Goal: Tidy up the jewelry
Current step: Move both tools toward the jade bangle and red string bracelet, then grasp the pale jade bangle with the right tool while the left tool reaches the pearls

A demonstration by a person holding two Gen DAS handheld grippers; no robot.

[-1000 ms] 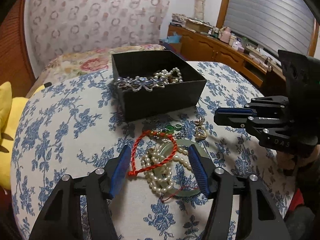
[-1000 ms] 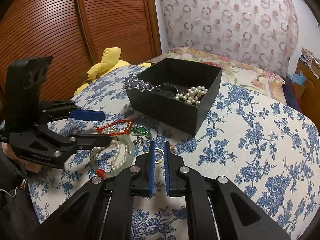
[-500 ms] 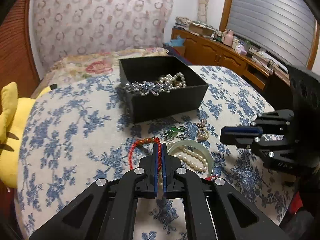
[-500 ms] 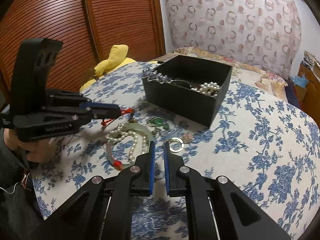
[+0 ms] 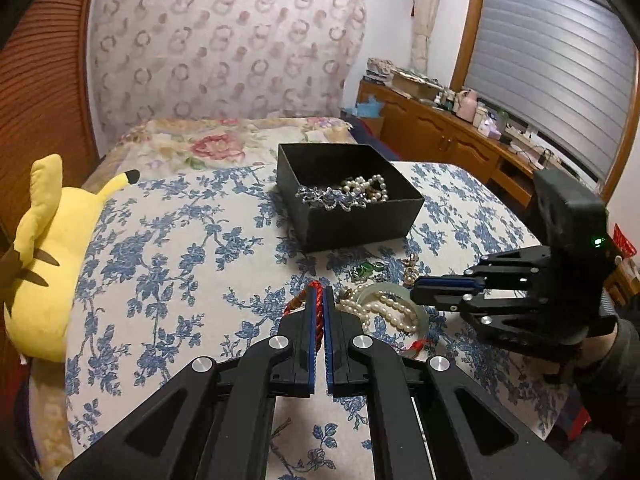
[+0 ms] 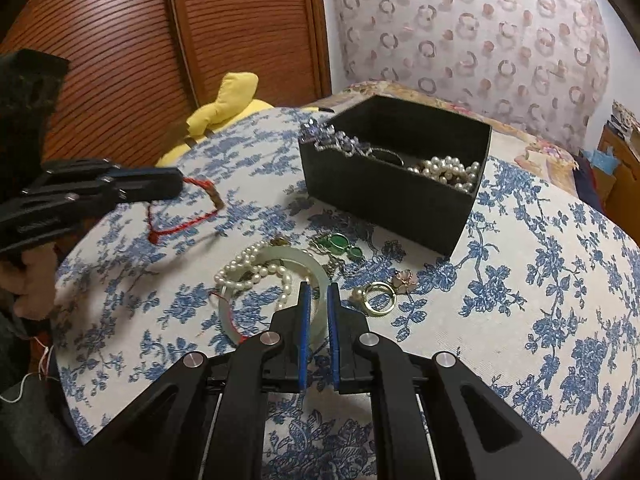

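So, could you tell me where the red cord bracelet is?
The left gripper pinches the red cord bracelet, which dangles left of the black box.

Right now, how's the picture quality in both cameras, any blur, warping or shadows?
Left wrist view: strong fisheye bend, dark corners, the black box sharp, the window blind bowed. Right wrist view: same warping, the left gripper and the red cord slightly blurred, soft shadow under the cord on the cloth; no harsh glare.
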